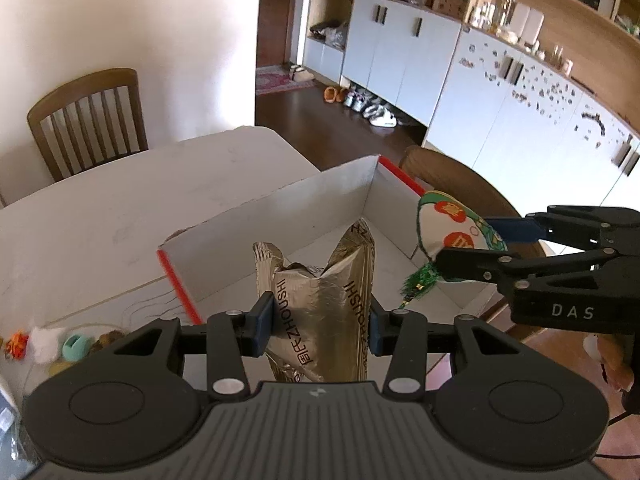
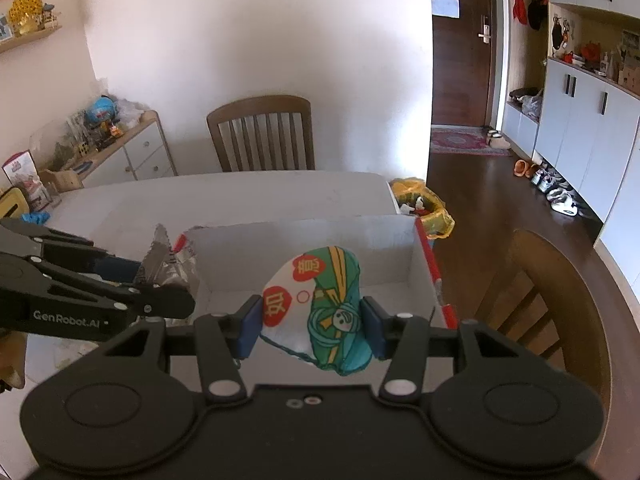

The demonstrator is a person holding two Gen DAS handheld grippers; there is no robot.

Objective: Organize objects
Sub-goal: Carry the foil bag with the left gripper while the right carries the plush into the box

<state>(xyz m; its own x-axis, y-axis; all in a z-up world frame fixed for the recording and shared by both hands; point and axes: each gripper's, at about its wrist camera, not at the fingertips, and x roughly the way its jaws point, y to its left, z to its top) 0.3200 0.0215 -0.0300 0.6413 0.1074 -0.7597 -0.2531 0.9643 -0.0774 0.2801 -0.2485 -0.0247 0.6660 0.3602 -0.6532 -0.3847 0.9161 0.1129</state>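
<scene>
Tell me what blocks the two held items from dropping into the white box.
Nothing visible. The left gripper holds the gold foil bag and the right gripper holds the green and white pouch, both over the open white box.

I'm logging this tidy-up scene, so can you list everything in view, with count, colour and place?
box: one, white with red edges, open, on the table
table: one, white, under the box
foil bag: one, gold, held over the box
pouch: one, white, green and red, held over the box
chairs: two, brown wood, one behind the table, one beside the box
small toys: several, orange, white and teal, on the table beside the box
yellow bag: one, on the floor past the table
cabinets: white, along the wall
shoes: several pairs, on the floor by the cabinets
door: one, dark brown
left gripper: fingers shut on the foil bag
right gripper: fingers shut on the pouch
</scene>
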